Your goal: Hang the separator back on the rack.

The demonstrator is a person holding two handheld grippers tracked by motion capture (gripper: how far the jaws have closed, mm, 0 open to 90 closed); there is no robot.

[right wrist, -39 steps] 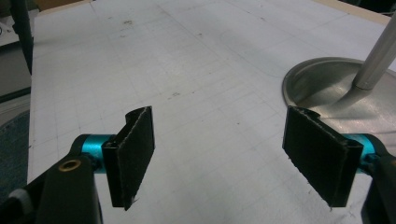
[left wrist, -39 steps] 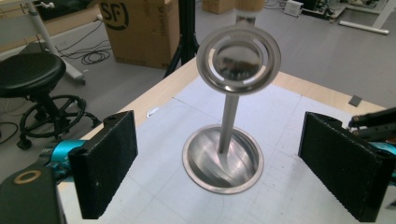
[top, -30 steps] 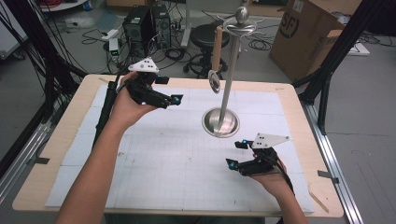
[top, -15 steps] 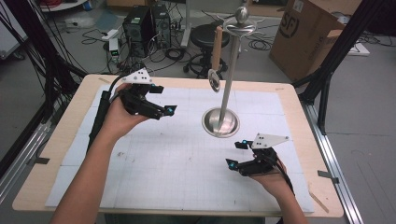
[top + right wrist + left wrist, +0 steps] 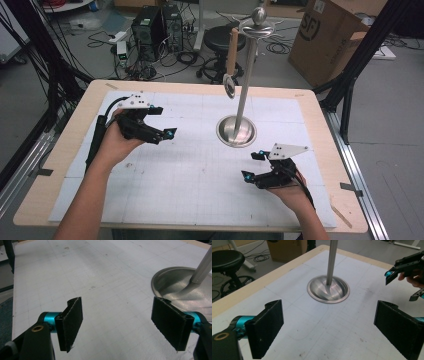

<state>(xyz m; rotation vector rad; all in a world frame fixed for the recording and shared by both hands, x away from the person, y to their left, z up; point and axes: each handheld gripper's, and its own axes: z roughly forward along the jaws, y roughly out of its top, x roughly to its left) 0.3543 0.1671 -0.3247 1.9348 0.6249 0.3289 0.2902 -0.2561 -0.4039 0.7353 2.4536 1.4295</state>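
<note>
Your left tool [image 5: 162, 134], released and empty, lies at nine o'clock of the stand [image 5: 236, 131]; your right tool [image 5: 252, 166], likewise released, at five. The spoon [image 5: 230, 86] hangs near the stand's pole: approach level, jaws straddling its handle.

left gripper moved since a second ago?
Yes. In the high view the left gripper has come from the table's far edge toward the person and the middle, closer to the stand's round base. Jaws open, empty.
</note>
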